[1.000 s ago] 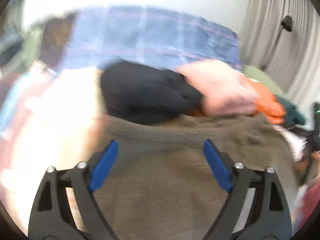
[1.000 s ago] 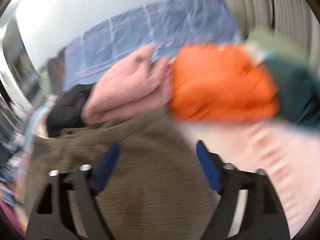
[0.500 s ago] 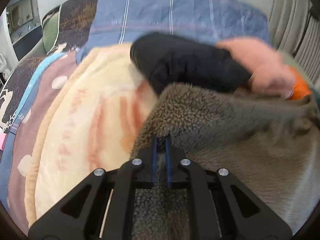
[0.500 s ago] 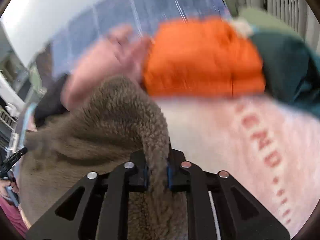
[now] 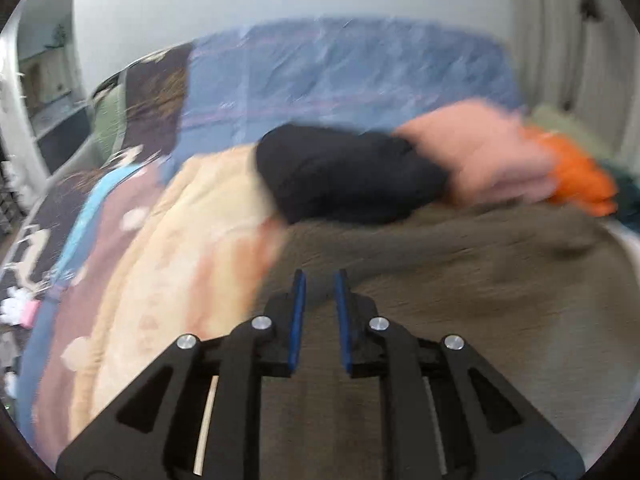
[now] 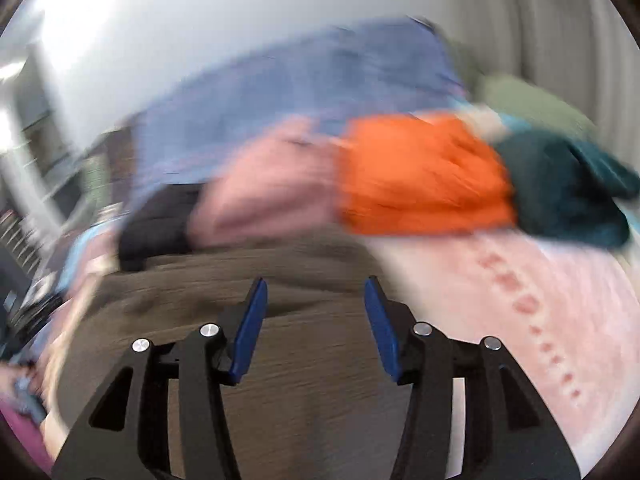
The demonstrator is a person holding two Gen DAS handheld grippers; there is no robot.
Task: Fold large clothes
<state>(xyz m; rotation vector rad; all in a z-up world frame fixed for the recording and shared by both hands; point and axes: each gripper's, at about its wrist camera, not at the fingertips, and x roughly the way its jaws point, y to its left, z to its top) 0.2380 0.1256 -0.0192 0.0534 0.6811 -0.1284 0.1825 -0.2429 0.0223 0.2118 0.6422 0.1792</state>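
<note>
Left gripper (image 5: 320,280) narrowly parted, right gripper (image 6: 314,292) wide, both empty above brown fleece garment (image 5: 460,280).

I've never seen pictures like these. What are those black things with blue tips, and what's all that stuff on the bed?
Those are two claws that a person holds, one in each hand. Each claw carries a small round-view camera looking along its fingers, so one picture comes from the left claw and one from the right claw. Both are open and hold nothing. Under them lies a fuzzy brown garment, the thing to fold. Behind it sit bundles of clothes: black, pink, orange and dark green. The pictures are blurry.
</note>
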